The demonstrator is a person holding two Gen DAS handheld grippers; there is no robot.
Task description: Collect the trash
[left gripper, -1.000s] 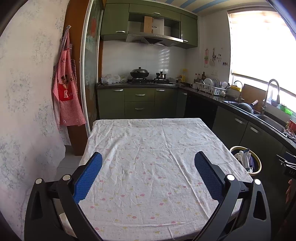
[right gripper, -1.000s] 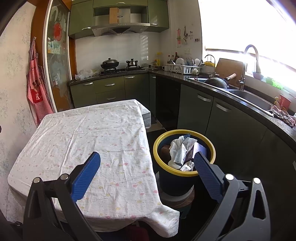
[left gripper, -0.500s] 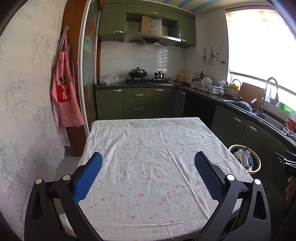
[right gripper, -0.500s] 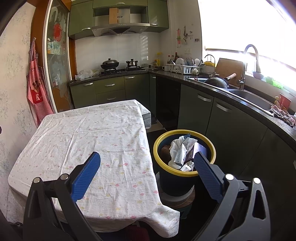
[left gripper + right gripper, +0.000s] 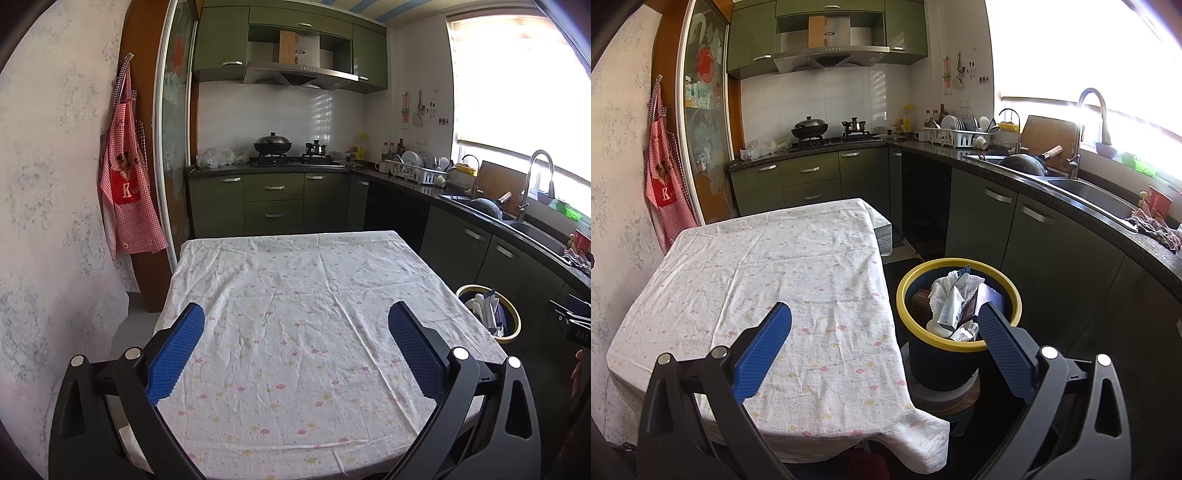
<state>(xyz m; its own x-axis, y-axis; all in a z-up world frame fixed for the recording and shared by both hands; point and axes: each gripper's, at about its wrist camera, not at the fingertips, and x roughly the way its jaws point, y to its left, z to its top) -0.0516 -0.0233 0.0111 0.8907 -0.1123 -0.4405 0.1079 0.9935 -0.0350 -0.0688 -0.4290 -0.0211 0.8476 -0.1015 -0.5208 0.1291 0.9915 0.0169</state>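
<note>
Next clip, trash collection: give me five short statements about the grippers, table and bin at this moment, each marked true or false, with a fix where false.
1. Both grippers are open and hold nothing. True: left gripper, right gripper.
2. The tablecloth has trash lying on it. False: no loose item shows on it.
3. The bin with the yellow rim holds trash. True.
4. The bin stands on the tabletop. False: it stands lower down beside the table, on a round stand.
5. A red checked apron lies folded on the counter. False: it hangs on the wall to the left.
</note>
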